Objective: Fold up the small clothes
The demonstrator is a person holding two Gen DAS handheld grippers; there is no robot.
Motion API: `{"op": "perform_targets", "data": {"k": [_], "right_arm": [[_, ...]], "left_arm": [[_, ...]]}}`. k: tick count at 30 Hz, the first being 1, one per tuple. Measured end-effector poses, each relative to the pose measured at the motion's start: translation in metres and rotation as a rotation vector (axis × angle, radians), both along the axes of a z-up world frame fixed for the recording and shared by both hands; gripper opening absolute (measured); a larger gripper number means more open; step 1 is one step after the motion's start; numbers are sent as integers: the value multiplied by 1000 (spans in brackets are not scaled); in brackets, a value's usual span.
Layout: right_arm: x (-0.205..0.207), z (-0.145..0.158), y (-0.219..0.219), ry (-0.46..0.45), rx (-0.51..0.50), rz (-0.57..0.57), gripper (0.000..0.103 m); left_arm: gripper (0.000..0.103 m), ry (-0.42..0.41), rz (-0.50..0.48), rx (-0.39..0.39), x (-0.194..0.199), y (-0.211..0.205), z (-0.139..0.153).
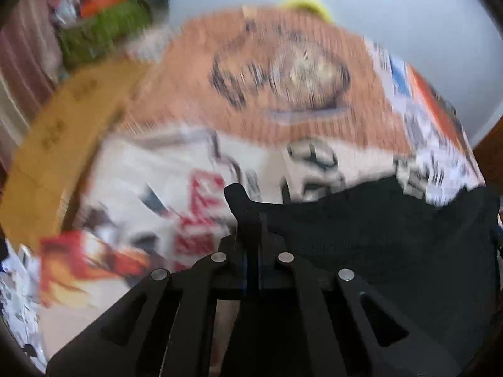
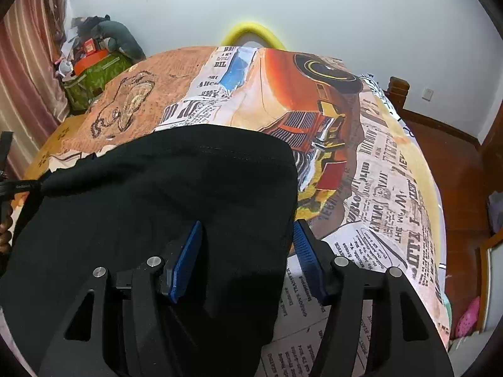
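A black garment [image 2: 176,182] lies spread on a bed covered with a newspaper-and-car print sheet [image 2: 377,163]. My right gripper [image 2: 248,238] is open, its blue pads [image 2: 188,254] standing either side of the garment's right edge, low over the cloth. In the blurred left wrist view my left gripper [image 1: 251,216] is shut on the black garment [image 1: 377,242], pinching its left edge, with a corner of cloth sticking up past the fingertips. The left gripper's body shows at the left edge of the right wrist view [image 2: 9,188].
A yellow curved bar [image 2: 251,31] stands at the bed's far end against a white wall. A green bag with clutter [image 2: 94,72] sits at the far left by a curtain. A wooden floor [image 2: 456,172] and wooden bed frame lie to the right.
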State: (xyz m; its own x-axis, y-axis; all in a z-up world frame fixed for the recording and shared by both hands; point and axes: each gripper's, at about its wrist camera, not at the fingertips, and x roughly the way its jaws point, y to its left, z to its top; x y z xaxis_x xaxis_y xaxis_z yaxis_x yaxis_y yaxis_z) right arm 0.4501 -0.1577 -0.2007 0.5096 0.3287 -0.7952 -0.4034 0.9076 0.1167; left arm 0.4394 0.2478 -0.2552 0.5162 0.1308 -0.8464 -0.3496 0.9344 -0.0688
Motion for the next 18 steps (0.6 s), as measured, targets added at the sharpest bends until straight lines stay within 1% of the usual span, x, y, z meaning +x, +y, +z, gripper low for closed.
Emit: {"op": "perform_targets", "data": {"k": [3, 5, 6, 7, 9, 10, 11, 12, 14, 16, 18], "right_arm": [[-1, -1, -1, -6, 1, -7, 53], [-1, -1, 1, -10, -7, -8, 53], [-1, 0, 1, -11, -12, -12, 53], [-2, 1, 2, -10, -16, -17, 53], [-4, 3, 0, -6, -21, -25, 53], [-6, 5, -1, 1, -18, -30, 53], [-9, 7, -4, 6, -11, -32, 53], [-13, 11, -7, 6, -2, -32, 53], [-22, 17, -11, 0, -1, -30, 53], [-36, 27, -17, -7, -3, -23, 53], [-49, 36, -23, -15, 6, -16, 53]], "left_arm": [[4, -54, 55, 3, -5, 12, 17], [5, -40, 66, 27, -3, 12, 20], [11, -20, 71, 50, -2, 11, 20], [12, -5, 72, 68, -1, 9, 20], [20, 17, 76, 113, -4, 5, 21], [24, 21, 70, 113, -5, 3, 22], [33, 21, 59, 102, -8, 2, 24], [40, 17, 49, 89, -12, 2, 27], [43, 11, 23, 84, -23, -1, 32], [46, 14, -17, 106, -36, -11, 38], [53, 16, -70, 134, -51, -24, 43]]}}
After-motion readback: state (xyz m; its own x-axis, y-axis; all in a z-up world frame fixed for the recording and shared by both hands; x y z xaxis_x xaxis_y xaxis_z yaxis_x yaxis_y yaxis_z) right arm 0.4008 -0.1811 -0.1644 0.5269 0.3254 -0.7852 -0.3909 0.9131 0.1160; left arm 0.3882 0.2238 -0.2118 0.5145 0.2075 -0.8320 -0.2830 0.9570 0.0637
